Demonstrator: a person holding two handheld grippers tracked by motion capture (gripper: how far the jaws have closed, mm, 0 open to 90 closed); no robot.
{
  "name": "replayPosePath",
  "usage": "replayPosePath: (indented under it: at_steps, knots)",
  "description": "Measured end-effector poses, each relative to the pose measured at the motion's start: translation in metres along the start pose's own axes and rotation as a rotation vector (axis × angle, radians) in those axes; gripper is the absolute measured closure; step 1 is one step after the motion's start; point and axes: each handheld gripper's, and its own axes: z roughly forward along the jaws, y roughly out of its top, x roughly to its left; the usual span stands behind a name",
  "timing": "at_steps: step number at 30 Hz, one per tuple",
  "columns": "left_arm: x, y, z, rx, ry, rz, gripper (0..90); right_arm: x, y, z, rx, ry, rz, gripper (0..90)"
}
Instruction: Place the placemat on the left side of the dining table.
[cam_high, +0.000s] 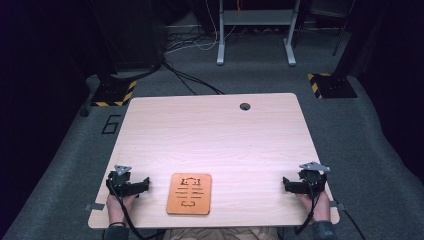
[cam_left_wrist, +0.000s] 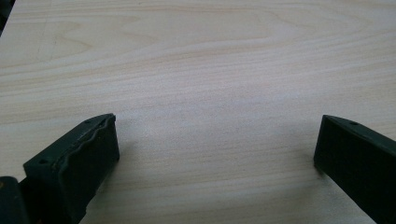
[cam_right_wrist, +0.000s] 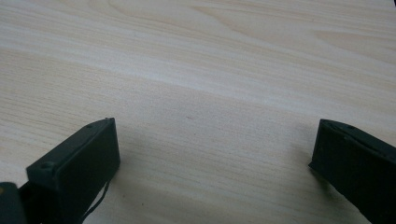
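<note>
An orange-brown wooden board (cam_high: 189, 193) with dark cut-out marks lies flat near the table's front edge, between the two hands. My left gripper (cam_high: 146, 184) rests on the table to its left, held by a hand, its tips turned toward the board. My right gripper (cam_high: 286, 183) rests near the front right corner, tips turned inward. In the left gripper view my left gripper (cam_left_wrist: 217, 140) stands open over bare wood. In the right gripper view my right gripper (cam_right_wrist: 215, 142) is also open, with nothing between its fingers.
The light wooden table (cam_high: 215, 135) has a round cable hole (cam_high: 244, 106) near its far edge. Beyond it lie grey carpet, floor cables, a white desk frame (cam_high: 256, 30) and two stand bases with yellow-black tape (cam_high: 114, 93).
</note>
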Motion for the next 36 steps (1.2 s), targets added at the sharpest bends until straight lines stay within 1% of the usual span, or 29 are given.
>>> replayPosePath:
  at_steps: [2,3,7,8,10,12,13,14,15,16,18,20,21,23,25,27,29,30,32,36]
  knots:
    - [0.0,0.0,0.0,0.001,0.001,-0.002,0.0,0.001,0.0,0.0,0.001,-0.003,0.0,0.0]
    - [0.0,0.0,0.0,0.006,0.001,0.002,0.0,0.0,0.0,0.0,0.003,0.001,0.01,0.0]
    - [0.0,0.0,0.0,0.006,0.004,0.001,0.0,0.0,0.001,0.001,0.004,-0.003,0.005,0.0]
    - [0.0,0.0,0.0,0.006,0.004,0.001,0.0,0.001,0.001,0.0,0.002,-0.012,0.003,0.0]
    - [-0.001,0.001,0.0,0.008,0.008,-0.003,0.0,0.005,0.0,-0.001,-0.012,-0.035,-0.023,0.0]
    - [-0.002,0.001,0.0,0.005,0.012,-0.006,0.0,0.006,0.0,-0.001,-0.017,-0.038,-0.029,0.0]
    - [-0.002,0.001,0.0,0.005,0.014,-0.008,0.0,0.007,0.0,-0.001,-0.017,-0.014,-0.051,0.0]
    - [-0.003,0.001,0.0,0.003,0.017,-0.006,0.0,0.008,0.0,-0.001,-0.021,-0.011,-0.052,0.0]
    - [-0.003,0.001,0.0,0.003,0.018,-0.006,0.0,0.008,0.0,-0.002,-0.026,-0.011,-0.065,0.0]
    - [-0.003,0.001,0.0,0.003,0.018,-0.006,0.0,0.008,0.0,-0.002,-0.026,-0.011,-0.065,0.0]
    - [-0.003,0.001,0.001,0.005,0.017,-0.01,0.0,0.009,0.0,-0.003,-0.047,-0.017,-0.063,0.0]
    - [-0.003,0.001,0.001,0.005,0.015,-0.008,0.0,0.007,0.0,-0.005,-0.059,-0.015,-0.052,0.0]
    - [-0.003,0.001,0.001,0.005,0.014,-0.007,0.0,0.007,0.0,-0.006,-0.064,-0.006,-0.045,0.0]
    - [-0.003,0.001,0.001,0.005,0.014,-0.006,0.0,0.007,0.0,-0.007,-0.07,-0.011,-0.039,0.0]
    - [-0.003,0.001,0.001,0.004,0.014,-0.006,0.0,0.008,0.001,-0.007,-0.068,0.007,-0.019,0.0]
    - [-0.003,0.001,0.001,0.004,0.014,-0.007,0.0,0.011,0.003,-0.007,-0.067,0.044,0.004,0.0]
    - [-0.003,0.001,0.001,0.004,0.014,-0.007,0.0,0.014,0.004,-0.008,-0.061,0.069,0.012,0.0]
    - [-0.003,0.001,0.001,0.003,0.014,-0.007,0.0,0.016,0.005,-0.008,-0.059,0.074,0.004,0.0]
    - [-0.003,0.001,0.001,0.0,0.014,-0.011,0.0,0.021,0.007,-0.01,-0.057,0.078,0.001,0.0]
    - [-0.003,0.001,0.001,0.001,0.015,-0.015,0.0,0.03,0.011,-0.013,-0.061,0.1,-0.005,0.0]
